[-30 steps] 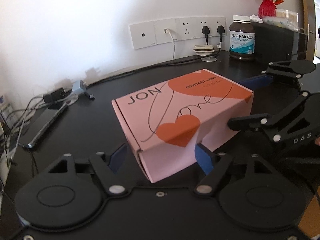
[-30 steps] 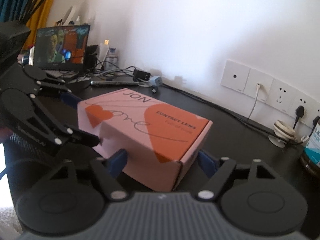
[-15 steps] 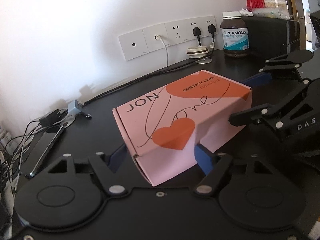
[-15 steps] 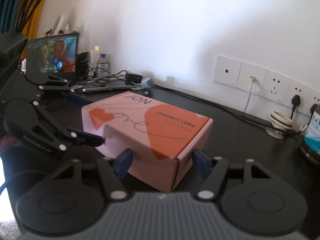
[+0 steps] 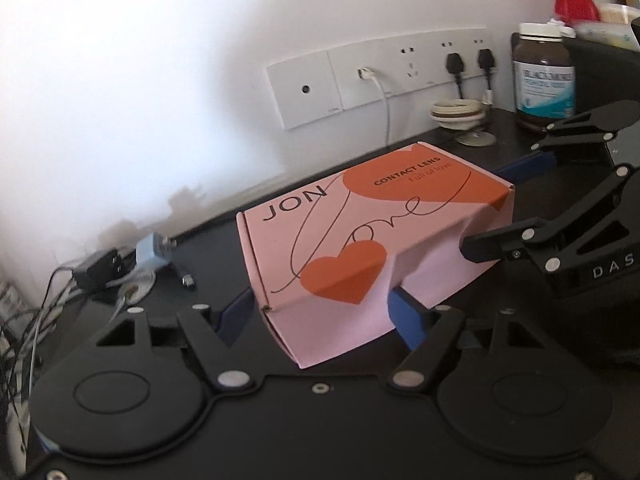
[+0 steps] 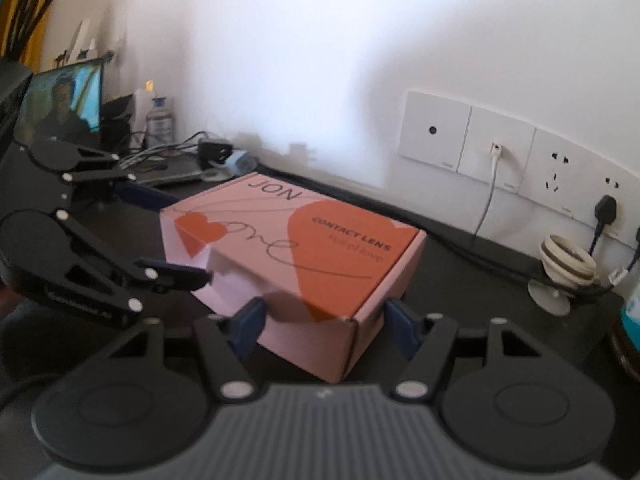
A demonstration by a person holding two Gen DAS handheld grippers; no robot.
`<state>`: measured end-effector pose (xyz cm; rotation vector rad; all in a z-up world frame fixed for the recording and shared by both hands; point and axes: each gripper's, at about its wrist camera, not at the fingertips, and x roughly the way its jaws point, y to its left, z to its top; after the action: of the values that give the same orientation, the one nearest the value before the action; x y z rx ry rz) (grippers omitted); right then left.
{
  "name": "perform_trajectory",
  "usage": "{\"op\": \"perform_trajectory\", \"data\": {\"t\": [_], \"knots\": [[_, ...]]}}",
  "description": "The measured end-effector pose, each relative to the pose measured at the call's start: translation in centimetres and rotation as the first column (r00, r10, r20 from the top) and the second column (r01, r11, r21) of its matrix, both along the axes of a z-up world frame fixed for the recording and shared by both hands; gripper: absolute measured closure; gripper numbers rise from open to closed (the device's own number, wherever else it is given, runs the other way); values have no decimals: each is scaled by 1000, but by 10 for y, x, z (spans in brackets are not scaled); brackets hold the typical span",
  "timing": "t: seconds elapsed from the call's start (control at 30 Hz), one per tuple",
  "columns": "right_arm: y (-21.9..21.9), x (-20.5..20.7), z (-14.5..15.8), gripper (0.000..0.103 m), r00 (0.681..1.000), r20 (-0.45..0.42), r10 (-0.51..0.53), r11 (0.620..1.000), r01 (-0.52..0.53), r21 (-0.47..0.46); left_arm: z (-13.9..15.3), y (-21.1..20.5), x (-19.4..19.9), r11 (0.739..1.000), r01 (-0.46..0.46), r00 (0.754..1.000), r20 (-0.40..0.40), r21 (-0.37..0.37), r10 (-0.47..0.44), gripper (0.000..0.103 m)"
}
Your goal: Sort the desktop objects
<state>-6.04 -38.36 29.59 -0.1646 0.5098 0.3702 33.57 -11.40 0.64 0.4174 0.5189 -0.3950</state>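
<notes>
We held the left gripper closed across the near left corner of the pink contact lens box, with one blue pad on each side of that corner and pressed against the cardboard. We held the right gripper in the same way on the near right corner of the box, its two blue pads set against the two side walls. Each camera showed the other gripper at the opposite end of the box: the right gripper at the right edge of the left wrist view, the left gripper at the left edge of the right wrist view.

The box sat over the black desk, lid closed, printed "JON", "CONTACT LENS" and a script "love" with orange hearts. We could not tell whether its base touched the desk.

On the far wall we noted a row of white sockets with a white cable and two black plugs. A brown supplement bottle stood at the far right, with a small cream suction holder just to its left. Chargers and loose cables lay at the far left, and a lit laptop screen stood beyond them.
</notes>
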Motion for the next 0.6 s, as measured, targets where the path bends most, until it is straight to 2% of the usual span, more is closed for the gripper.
{"op": "perform_trajectory", "data": {"t": [0.33, 0.6], "knots": [[-14, 56, -7, 39, 999, 5, -33, 999, 33, 17, -6, -19, 50, 1000, -26, 1000, 10, -17, 26, 27], [-24, 69, -14, 38, 996, 2, -93, 993, 93, 68, -10, -23, 68, 1000, -1, 1000, 11, -30, 1, 26]]}}
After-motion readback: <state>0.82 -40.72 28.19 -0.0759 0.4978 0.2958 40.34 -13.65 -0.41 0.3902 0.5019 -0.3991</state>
